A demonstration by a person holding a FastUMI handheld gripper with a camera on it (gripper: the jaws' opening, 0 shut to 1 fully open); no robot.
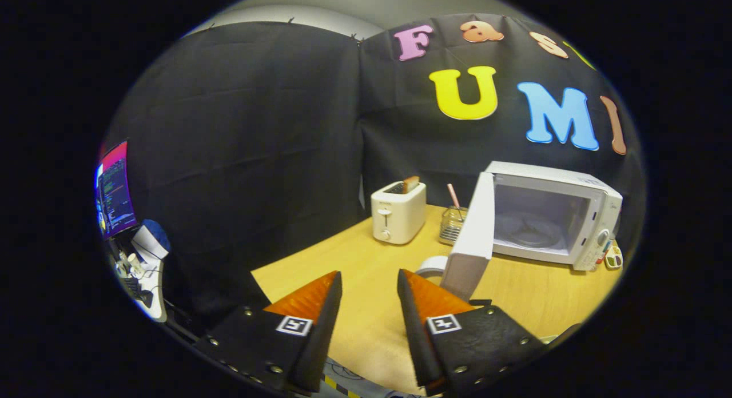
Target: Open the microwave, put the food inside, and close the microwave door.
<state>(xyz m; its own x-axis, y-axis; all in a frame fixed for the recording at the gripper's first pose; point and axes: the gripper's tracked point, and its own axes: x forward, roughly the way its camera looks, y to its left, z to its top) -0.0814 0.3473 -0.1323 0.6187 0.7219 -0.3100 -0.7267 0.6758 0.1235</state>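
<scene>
The fingers (369,283) are standing apart and holding nothing, hanging over the bare tabletop (366,318). Just ahead of the right finger, a white cup (430,266) is sitting partly hidden behind the door (473,235), which is swinging wide open toward the fingers. Beyond it the microwave (552,218) is showing an empty cavity with its turntable. Left of the microwave a glass jar (452,223) is standing with a pink stick in it, and further left a toaster (398,212) is holding a slice of toast (410,184), probably the food. Opening looks done; the loading step is in hand. The next move calls for reaching past the door's edge to the toast and closing on it from above.
</scene>
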